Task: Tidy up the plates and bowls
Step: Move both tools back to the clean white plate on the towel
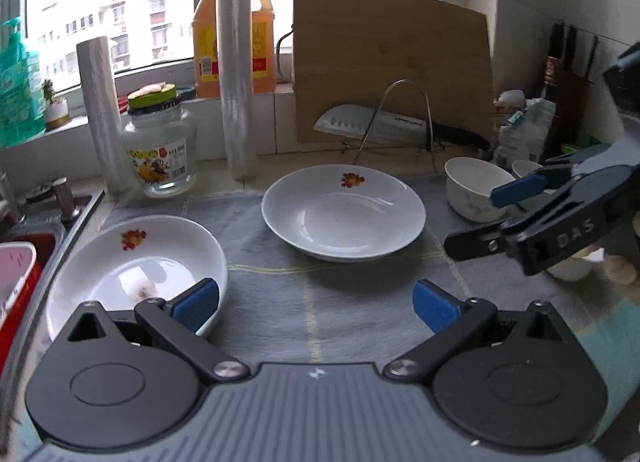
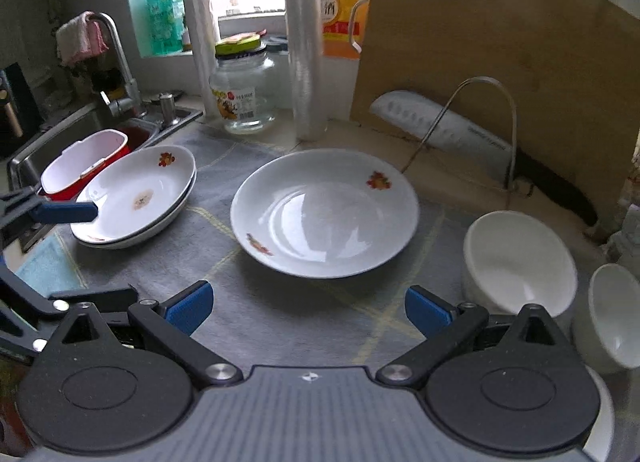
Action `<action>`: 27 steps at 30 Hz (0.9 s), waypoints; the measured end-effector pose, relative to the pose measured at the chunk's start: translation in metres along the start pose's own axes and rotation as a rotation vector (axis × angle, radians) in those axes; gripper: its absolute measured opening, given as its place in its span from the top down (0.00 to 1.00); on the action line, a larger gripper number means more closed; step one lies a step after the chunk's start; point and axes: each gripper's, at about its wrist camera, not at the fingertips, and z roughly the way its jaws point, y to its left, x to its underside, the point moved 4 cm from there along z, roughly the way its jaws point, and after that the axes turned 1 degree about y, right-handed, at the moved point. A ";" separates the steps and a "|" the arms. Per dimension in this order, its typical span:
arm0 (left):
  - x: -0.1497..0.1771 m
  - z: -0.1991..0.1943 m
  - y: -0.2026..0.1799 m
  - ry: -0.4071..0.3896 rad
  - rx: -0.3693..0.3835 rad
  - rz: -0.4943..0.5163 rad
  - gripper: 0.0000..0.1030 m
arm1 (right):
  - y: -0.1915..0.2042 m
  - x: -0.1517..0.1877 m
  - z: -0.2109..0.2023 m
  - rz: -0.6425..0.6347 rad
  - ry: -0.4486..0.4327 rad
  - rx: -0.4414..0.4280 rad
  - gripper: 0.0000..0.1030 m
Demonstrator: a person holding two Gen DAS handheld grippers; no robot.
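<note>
my left gripper (image 1: 316, 304) hangs low over the grey checked cloth (image 1: 352, 302), blue pads spread wide, nothing between them. my right gripper (image 2: 306, 308) is the same: wide apart and empty.

the single white shallow plate with the red flower print (image 2: 324, 214) sits alone mid-cloth, straight ahead of the right gripper, its near rim just beyond the fingertips. from the left gripper it lies ahead and to the right, further off. being round, it has no long axis to line up with; any point on the near rim would serve.

the stack of two matching white flowered plates (image 2: 136, 196) rests at the cloth's left edge, beside the sink (image 2: 60, 134) holding the red tub with a white lining (image 2: 84, 162). the left gripper's left pad sits right at that stack's near rim. two small white bowls (image 2: 520, 258) stand close together on the right, just beside the right gripper.

i judge the right hand better placed for the lone plate, and the stack its likely destination, to the left.
</note>
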 end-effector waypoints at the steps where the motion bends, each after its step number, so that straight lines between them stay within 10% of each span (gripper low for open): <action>1: 0.000 0.002 -0.004 0.004 -0.004 -0.010 0.01 | -0.003 0.000 -0.002 -0.001 -0.004 -0.002 0.00; 27: -0.002 0.113 -0.019 0.115 0.035 -0.005 0.01 | -0.031 -0.031 0.030 -0.075 0.080 0.011 0.00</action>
